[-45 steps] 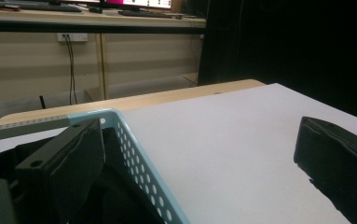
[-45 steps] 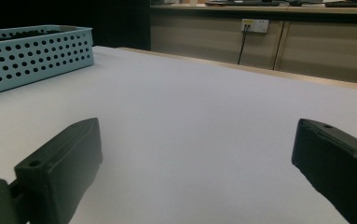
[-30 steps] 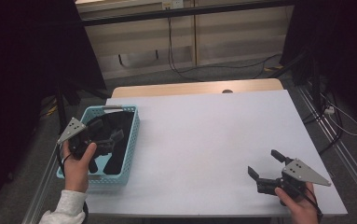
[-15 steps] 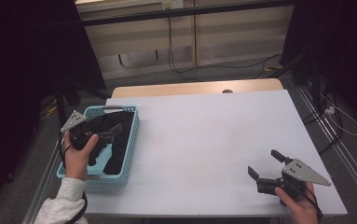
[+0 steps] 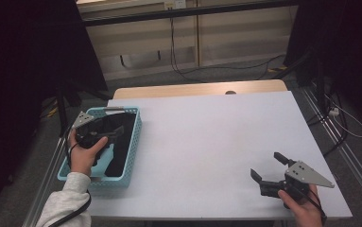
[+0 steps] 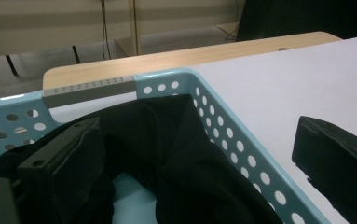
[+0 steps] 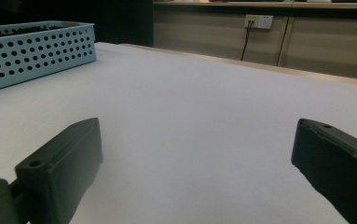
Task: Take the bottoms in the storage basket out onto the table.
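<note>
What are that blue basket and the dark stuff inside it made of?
The basket looks like moulded plastic: pale blue, smooth, slightly glossy walls punched with even round holes. The black cloth inside seems a soft matte fabric, since it drapes in folds over the rim; which fibre can't be told. The left gripper hovers over it, jaws open.

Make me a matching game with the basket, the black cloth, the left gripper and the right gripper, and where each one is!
Things:
1. basket
2. black cloth
3. left gripper
4. right gripper

Places:
A. over the bare white table, jaws wide apart
B. lying inside the basket
C. on the table's left edge
D. reaching over the basket, jaws apart

Pairs: 1-C, 2-B, 3-D, 4-A
</note>
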Demonstrator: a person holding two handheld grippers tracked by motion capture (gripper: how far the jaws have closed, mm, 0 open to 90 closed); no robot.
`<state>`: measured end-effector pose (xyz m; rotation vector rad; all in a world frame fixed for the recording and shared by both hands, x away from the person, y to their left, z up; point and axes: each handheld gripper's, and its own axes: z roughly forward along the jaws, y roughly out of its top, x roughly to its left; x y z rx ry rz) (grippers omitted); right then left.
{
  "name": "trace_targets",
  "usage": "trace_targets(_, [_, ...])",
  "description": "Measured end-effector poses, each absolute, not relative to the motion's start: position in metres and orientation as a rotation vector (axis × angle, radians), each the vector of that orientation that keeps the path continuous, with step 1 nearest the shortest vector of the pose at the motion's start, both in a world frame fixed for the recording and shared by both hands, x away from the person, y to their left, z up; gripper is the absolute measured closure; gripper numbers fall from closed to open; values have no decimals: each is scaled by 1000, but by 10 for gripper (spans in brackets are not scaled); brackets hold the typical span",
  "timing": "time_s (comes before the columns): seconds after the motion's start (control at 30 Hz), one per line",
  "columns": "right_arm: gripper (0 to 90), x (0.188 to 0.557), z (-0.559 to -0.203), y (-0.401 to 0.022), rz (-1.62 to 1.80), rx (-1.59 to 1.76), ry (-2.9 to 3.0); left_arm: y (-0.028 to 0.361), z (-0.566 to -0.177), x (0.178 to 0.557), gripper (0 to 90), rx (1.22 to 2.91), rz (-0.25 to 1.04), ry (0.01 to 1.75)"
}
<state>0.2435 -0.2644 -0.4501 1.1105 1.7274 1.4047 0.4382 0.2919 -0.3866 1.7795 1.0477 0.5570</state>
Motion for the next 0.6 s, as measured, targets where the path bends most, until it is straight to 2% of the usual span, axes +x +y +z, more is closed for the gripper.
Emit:
trace_targets(0.33, [12,244,-450,-264,1403,1097,1738,295,-397,452,37,1817,578,1106])
trace_targets(0.6, [12,244,-450,-265,1408,1097,1737,293,-410,462,35,1862,538,1136])
